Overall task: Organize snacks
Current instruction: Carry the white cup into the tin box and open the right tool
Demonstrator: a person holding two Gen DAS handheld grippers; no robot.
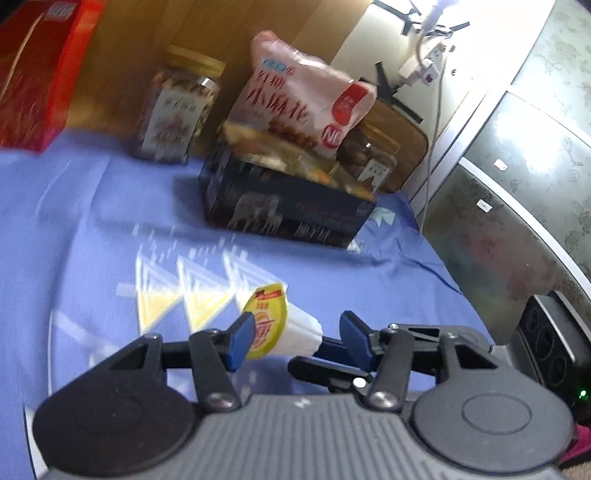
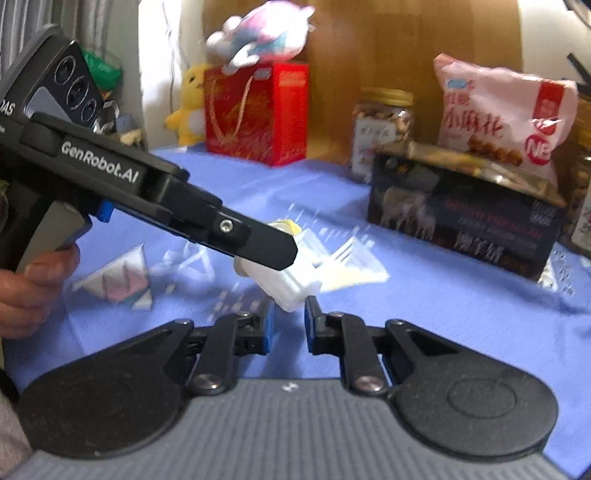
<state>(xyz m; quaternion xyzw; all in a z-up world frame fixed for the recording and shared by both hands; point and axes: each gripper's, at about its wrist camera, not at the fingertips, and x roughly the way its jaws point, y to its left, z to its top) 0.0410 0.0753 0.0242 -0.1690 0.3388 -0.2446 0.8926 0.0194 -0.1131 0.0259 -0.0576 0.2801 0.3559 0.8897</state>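
Note:
A small white jelly cup (image 1: 295,332) with a yellow foil lid (image 1: 266,325) hangs sideways above the blue cloth (image 1: 92,206), between the fingers of my left gripper (image 1: 295,319). Its lid rests against the left pad (image 1: 240,343). The other pad (image 1: 354,339) stands off from the cup's base, so these jaws are open. My right gripper (image 2: 290,304) reaches in from the side, jaws nearly together, pinching the lower corner of the cup (image 2: 291,284). One left-gripper finger (image 2: 258,243) lies across the cup in the right wrist view.
A dark box (image 2: 461,218) packed with snacks carries a pink bag (image 2: 498,110). Nut jars (image 1: 177,114) and a red gift box (image 2: 258,110) stand behind, with plush toys (image 2: 258,33) above. Triangular packets (image 1: 199,291) lie on the cloth. A hand (image 2: 29,280) holds the left gripper.

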